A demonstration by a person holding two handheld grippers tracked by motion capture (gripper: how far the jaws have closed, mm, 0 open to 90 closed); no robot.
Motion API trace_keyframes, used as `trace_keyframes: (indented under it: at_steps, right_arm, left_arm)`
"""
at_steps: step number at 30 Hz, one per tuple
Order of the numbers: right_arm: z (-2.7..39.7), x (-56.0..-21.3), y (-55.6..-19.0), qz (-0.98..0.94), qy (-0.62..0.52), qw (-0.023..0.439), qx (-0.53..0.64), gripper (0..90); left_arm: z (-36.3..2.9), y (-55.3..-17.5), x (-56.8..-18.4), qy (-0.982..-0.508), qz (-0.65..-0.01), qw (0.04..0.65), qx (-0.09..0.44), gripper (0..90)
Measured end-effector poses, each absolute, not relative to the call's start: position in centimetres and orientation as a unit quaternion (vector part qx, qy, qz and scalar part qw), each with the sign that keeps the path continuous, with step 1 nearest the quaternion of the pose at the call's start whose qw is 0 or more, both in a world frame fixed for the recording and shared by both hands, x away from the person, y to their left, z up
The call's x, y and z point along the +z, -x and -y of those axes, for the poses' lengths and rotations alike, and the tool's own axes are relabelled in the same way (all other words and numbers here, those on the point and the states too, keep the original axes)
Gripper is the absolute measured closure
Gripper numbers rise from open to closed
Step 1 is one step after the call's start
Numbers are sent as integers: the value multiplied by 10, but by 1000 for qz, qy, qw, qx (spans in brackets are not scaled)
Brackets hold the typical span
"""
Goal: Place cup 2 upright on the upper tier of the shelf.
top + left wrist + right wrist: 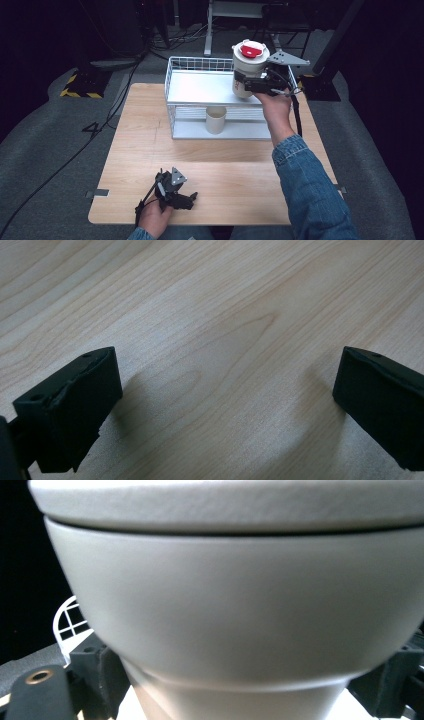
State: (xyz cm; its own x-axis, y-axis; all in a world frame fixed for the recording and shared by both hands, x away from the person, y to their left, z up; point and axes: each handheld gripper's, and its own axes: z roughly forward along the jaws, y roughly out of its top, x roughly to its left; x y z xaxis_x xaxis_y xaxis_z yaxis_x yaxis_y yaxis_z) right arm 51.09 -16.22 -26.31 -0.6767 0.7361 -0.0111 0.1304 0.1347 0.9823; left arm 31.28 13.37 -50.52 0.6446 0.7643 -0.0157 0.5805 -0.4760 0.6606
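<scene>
The right claw [250, 84] grips a white lidded cup [248, 65] above the wire rack [195, 90] at the worktop's [140, 150] far edge; the left claw [186, 199] rests released near its front edge.

A recording lab or studio, we'd say.

We see a lone wooden table [150, 150] on grey carpet [40, 150], dark surroundings, cables [65, 160] trailing at 9 o'clock, a hazard-striped stand base [80, 87] at 10 and metal frame legs [210, 30] at 12.

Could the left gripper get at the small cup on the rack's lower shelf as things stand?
Probably yes. The left gripper is open and empty, the cup stands at the open front of the rack, and bare table lies between.
</scene>
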Motion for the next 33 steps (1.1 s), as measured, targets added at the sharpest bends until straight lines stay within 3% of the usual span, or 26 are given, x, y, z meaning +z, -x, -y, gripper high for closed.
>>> trace_keyframes:
  at_steps: [33]
  right_arm:
    - [134,-288,-543,-715,-315,251,572,136]
  left_arm:
    - [-134,-312,-505,-847,-398,323,143,0]
